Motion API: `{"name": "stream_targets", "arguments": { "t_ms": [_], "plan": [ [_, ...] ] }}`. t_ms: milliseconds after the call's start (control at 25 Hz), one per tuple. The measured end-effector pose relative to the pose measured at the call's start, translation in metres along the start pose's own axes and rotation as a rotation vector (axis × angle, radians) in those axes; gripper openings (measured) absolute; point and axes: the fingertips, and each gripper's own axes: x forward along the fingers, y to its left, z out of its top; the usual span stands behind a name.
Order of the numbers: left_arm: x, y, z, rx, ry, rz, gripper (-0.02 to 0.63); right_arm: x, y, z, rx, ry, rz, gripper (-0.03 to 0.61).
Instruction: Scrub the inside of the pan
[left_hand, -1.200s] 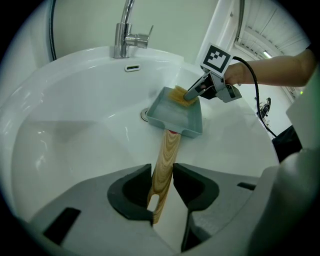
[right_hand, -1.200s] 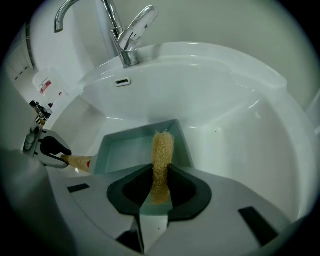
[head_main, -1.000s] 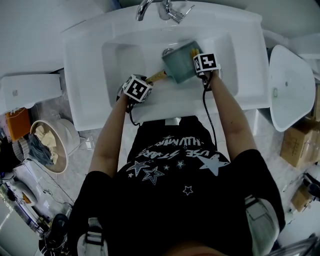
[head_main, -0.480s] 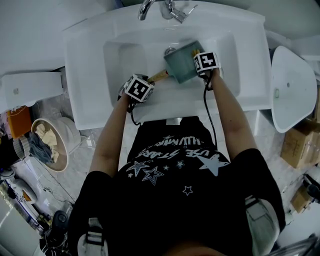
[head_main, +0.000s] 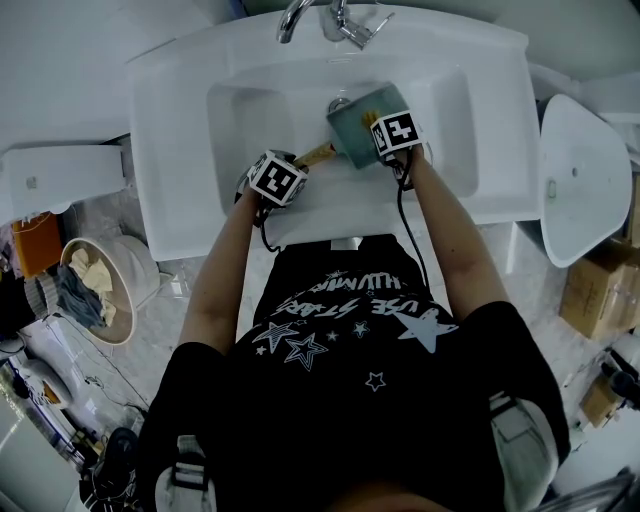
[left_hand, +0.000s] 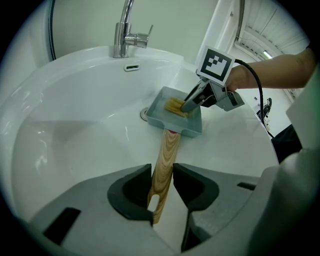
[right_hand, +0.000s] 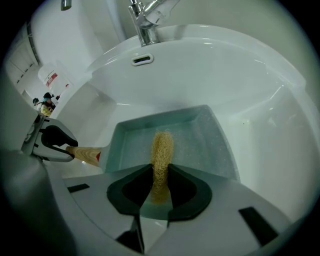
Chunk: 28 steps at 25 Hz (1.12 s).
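As my left claw (left_hand: 162, 187) clamps the handle (left_hand: 167, 150), my right claw (right_hand: 160, 187), clamped on the scrubber (right_hand: 162, 150), seems mid-scrub inside the pan (right_hand: 205, 135); its corners likely need firm strokes next.

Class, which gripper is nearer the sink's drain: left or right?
Right. The right gripper holds a scrubber inside the pan beside the drain; the left gripper grips the end of the wooden handle, farther away.
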Motion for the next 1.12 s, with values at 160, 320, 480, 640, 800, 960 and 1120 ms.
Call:
{"name": "stream_targets", "arguments": {
  "t_ms": [160, 320, 480, 640, 800, 960, 1120],
  "plan": [
    [0.001, -0.003, -0.003, -0.01, 0.016, -0.011, 0.141, 0.004, 0.015, -0.002, -0.028, 0.015, 0.027, 0.087],
    [0.007, -0.001, -0.005, -0.004, 0.007, -0.012, 0.141, 0.006, 0.032, -0.004, -0.032, 0.022, 0.06, 0.087],
    [0.006, -0.004, -0.006, -0.009, 0.013, -0.021, 0.141, 0.009, 0.047, -0.006, -0.062, 0.031, 0.083, 0.089],
    [0.002, -0.005, -0.003, -0.01, 0.007, -0.021, 0.141, 0.01, 0.06, -0.007, -0.103, 0.051, 0.103, 0.089],
    [-0.001, -0.004, -0.002, -0.008, 0.009, -0.016, 0.141, 0.012, 0.069, -0.007, -0.119, 0.063, 0.132, 0.089],
    [0.001, -0.005, -0.002, -0.006, 0.004, -0.024, 0.141, 0.011, 0.074, -0.007, -0.113, 0.065, 0.15, 0.089],
    [-0.001, -0.006, -0.004, -0.014, 0.022, -0.024, 0.141, 0.013, 0.073, -0.007, -0.108, 0.061, 0.149, 0.089]
  ]
}}
